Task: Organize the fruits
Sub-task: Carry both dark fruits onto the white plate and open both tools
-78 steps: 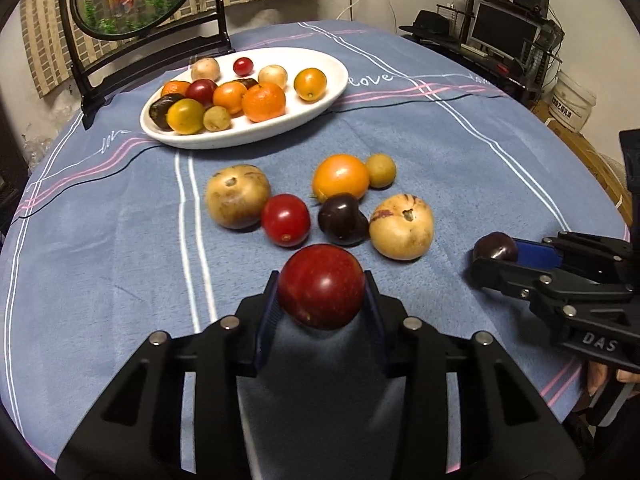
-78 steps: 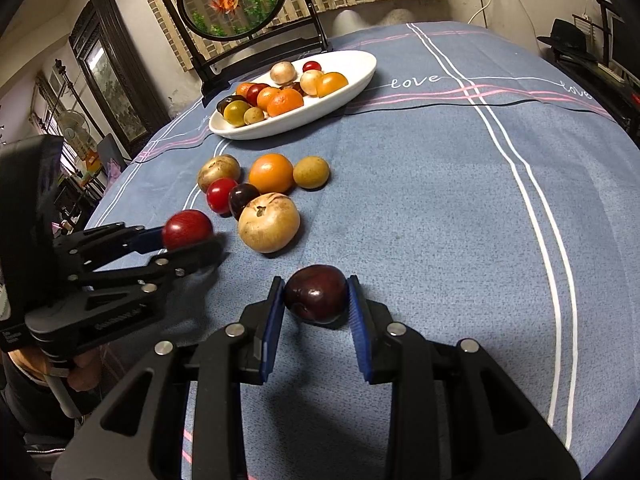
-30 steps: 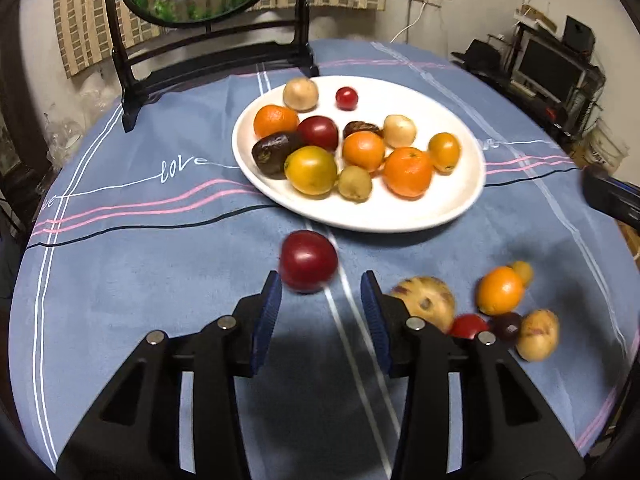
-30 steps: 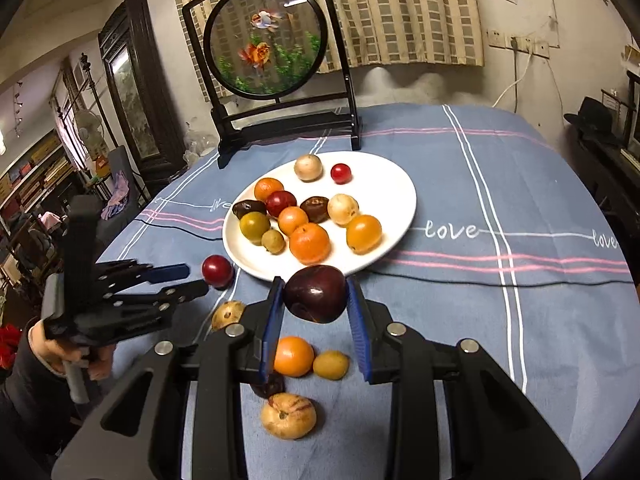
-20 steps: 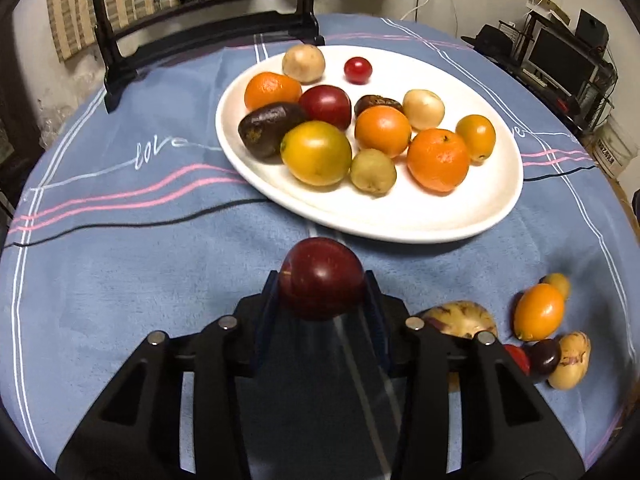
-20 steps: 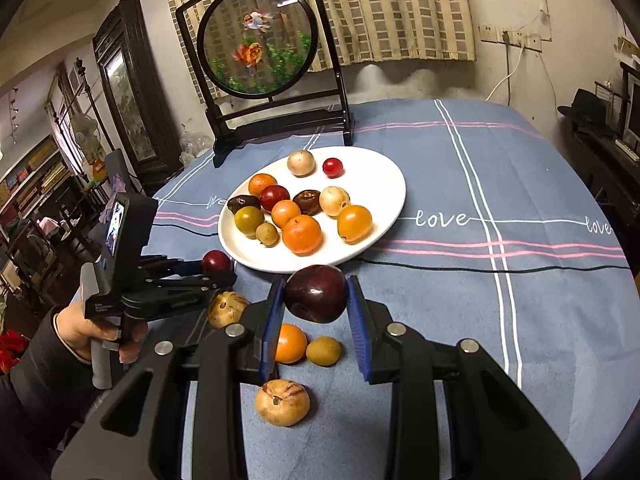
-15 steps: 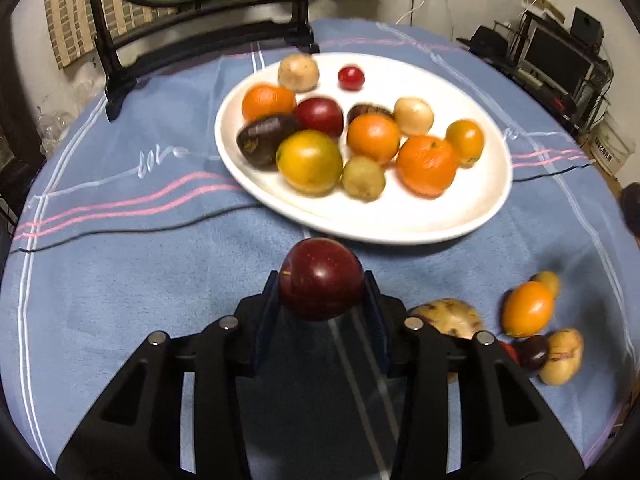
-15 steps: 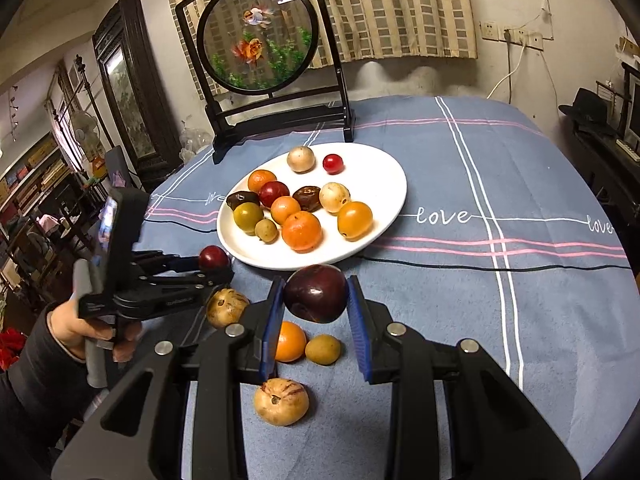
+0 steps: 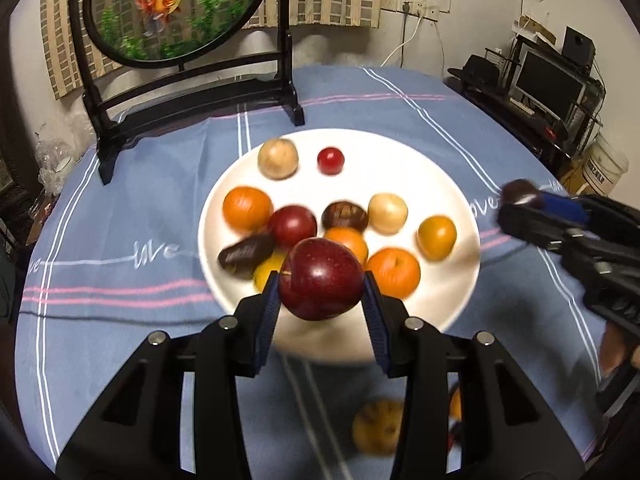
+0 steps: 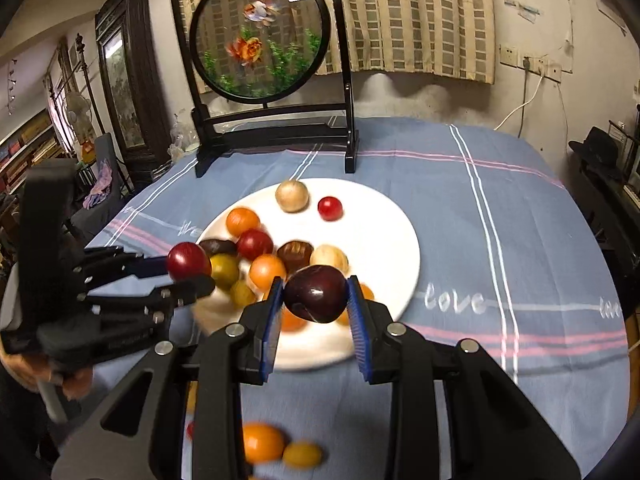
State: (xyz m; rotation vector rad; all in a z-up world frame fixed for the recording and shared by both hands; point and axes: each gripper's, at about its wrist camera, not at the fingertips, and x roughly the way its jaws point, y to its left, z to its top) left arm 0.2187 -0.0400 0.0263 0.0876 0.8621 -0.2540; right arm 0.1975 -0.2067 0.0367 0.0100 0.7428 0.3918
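My left gripper (image 9: 320, 280) is shut on a red apple (image 9: 320, 278) and holds it above the near rim of the white plate (image 9: 440, 172). My right gripper (image 10: 314, 294) is shut on a dark purple plum (image 10: 316, 292), also above the plate (image 10: 384, 220). The plate carries several fruits: oranges, a red plum, brown and tan ones, a small red one. The right gripper shows at the right edge of the left wrist view (image 9: 520, 196); the left gripper shows at the left of the right wrist view (image 10: 188, 268).
Loose fruits lie on the blue tablecloth near me: a tan one (image 9: 376, 426), an orange one (image 10: 262, 442) and a yellow one (image 10: 302, 454). A round framed fish screen on a black stand (image 10: 260, 40) stands behind the plate. Shelves with a monitor (image 9: 548, 80) are at the right.
Both grippers have moved forward and up over the plate with their fruits still held. The loose fruits on the cloth have dropped to the bottom of both views.
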